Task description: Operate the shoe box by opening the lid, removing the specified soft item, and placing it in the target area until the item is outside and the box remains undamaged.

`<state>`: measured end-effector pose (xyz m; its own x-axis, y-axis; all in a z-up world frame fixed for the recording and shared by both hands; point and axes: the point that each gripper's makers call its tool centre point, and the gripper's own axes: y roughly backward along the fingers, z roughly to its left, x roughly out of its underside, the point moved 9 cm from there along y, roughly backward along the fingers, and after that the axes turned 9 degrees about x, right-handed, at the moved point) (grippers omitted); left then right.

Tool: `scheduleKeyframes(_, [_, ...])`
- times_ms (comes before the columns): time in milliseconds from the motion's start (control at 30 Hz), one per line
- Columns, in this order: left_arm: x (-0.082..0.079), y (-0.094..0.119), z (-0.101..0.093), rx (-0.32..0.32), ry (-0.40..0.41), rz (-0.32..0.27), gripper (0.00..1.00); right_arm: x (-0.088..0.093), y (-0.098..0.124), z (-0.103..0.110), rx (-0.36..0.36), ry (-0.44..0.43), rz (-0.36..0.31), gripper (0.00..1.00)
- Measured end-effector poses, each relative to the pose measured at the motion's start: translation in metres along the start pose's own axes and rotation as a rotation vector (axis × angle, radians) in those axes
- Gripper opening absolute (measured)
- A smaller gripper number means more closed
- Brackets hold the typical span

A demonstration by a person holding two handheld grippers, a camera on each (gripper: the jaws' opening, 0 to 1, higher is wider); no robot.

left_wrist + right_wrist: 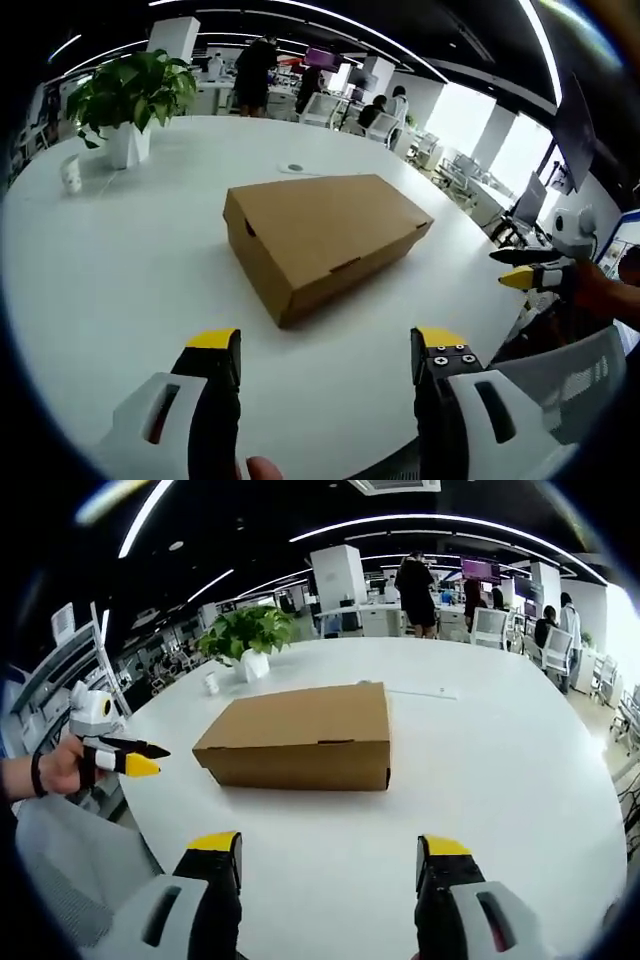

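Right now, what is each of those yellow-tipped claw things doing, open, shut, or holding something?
Left gripper: open, holding nothing, short of the closed brown cardboard shoe box.
Right gripper: open, holding nothing.

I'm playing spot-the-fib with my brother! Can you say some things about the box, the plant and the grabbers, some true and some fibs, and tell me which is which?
1. The box has its lid shut. True.
2. The left gripper is squeezing the box. False: its jaws are wide open, short of the box, touching nothing.
3. A plant in a white pot stands on the table. True.
4. The right gripper holds a soft item. False: it is open and empty.
5. The plant stands on top of the box. False: it stands apart from the box, on the table.
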<state>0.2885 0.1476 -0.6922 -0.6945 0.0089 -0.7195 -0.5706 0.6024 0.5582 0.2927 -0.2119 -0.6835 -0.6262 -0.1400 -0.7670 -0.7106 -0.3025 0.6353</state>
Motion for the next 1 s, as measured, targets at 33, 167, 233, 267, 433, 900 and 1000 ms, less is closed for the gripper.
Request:
scheduleKeyframes(33, [0.000,-0.001,0.000,0.000,0.000,0.002,0.71,-0.001,-0.002,-0.001,-0.002,0.000,0.000,0.70])
scheduleKeyframes(167, [-0.003,-0.006,0.001,0.003,-0.006,0.005,0.71,-0.005,-0.010,-0.007,-0.011,-0.007,-0.003,0.69])
scheduleKeyframes(233, [-0.004,-0.008,0.002,0.003,-0.008,0.005,0.71,-0.007,-0.015,-0.009,-0.016,-0.011,-0.003,0.68])
scheduleKeyframes(267, [-0.005,-0.009,0.003,0.004,-0.008,0.004,0.71,-0.008,-0.016,-0.010,-0.017,-0.011,-0.003,0.68])
scheduleKeyframes(433, [-0.010,-0.014,0.007,0.006,-0.012,-0.006,0.71,-0.014,-0.028,-0.012,-0.031,-0.001,-0.006,0.68])
scheduleKeyframes(900, [-0.024,-0.026,0.014,0.008,-0.042,0.002,0.69,-0.031,-0.061,-0.015,-0.063,-0.012,-0.016,0.66])
scheduleKeyframes(1000, [-0.026,-0.028,0.013,0.009,-0.045,0.003,0.69,-0.035,-0.070,-0.018,-0.069,-0.038,-0.024,0.65])
